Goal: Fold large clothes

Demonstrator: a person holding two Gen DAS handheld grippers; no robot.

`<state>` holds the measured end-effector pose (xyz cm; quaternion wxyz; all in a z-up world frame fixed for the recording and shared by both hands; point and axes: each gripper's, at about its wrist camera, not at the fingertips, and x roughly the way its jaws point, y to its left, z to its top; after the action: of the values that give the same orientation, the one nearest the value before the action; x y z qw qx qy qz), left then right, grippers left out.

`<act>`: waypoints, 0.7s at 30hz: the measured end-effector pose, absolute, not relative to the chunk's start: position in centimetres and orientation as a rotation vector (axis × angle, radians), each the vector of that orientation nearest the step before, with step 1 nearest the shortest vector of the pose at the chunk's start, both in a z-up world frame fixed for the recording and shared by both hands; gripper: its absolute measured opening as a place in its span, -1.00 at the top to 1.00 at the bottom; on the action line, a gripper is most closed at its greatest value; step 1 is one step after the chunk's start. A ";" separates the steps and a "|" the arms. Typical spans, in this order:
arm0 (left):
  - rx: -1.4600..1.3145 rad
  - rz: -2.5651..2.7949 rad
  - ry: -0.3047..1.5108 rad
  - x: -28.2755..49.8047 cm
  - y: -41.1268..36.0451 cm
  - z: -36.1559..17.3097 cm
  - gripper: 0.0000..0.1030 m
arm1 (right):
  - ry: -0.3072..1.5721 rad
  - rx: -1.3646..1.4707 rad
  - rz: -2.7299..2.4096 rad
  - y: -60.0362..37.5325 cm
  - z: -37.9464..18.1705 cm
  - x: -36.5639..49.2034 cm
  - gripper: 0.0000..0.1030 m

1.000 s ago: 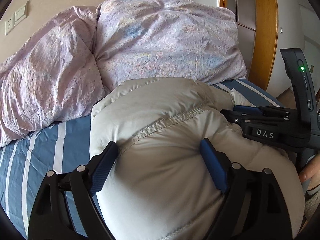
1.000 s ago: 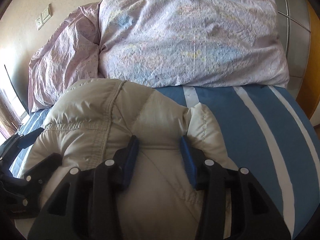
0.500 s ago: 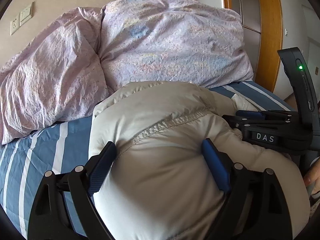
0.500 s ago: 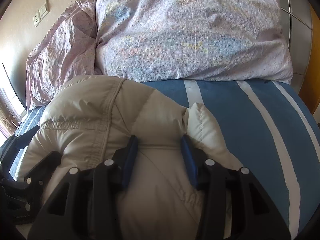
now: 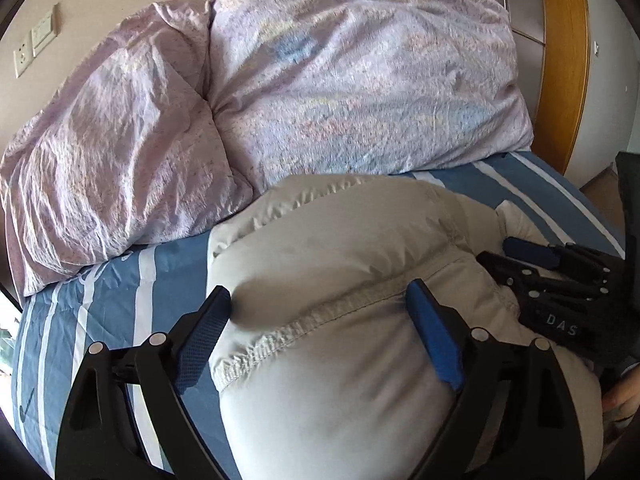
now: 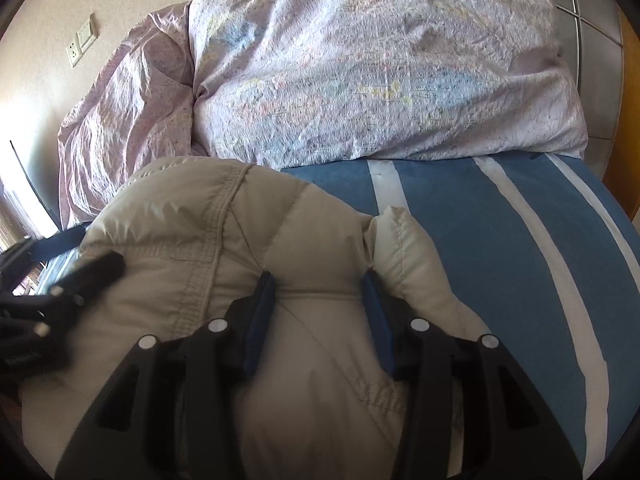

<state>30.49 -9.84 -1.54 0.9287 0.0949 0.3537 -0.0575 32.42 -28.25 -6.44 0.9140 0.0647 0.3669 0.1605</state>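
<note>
My left gripper (image 5: 318, 312) has its jaws spread wide around a bulge of the beige puffer jacket (image 5: 340, 264), which lies on the striped bed (image 6: 500, 240) just before the lilac pillows (image 5: 360, 80). My right gripper (image 6: 318, 312) jaws pinch its folded edge.

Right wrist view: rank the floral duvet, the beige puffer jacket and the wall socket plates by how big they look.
1. Floral duvet, though the near jacket makes this unsure.
2. Beige puffer jacket, close to the lens.
3. Wall socket plates, clearly smallest.
</note>
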 end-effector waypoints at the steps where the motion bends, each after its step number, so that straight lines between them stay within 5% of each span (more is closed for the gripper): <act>1: 0.212 -0.111 0.718 30.5 -10.1 -1.8 -0.77 | 0.756 0.137 0.332 -28.3 -6.5 32.4 0.10; 15: 0.197 -0.075 0.710 31.1 -9.8 -3.2 -0.87 | 0.791 0.122 0.324 -28.0 -6.3 32.7 0.10; 19: 0.128 -0.132 0.728 29.2 -8.6 -1.4 -0.87 | 0.780 0.076 0.322 -28.5 -3.9 29.2 -0.29; 21: 0.067 -0.177 0.743 27.9 -8.0 -0.5 -0.86 | 0.768 0.064 0.334 -29.0 -3.3 27.2 -0.30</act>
<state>27.90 -7.98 -0.50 0.9275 0.0327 0.3623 -0.0863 27.24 -29.02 -3.26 0.9131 0.0312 0.3726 0.1623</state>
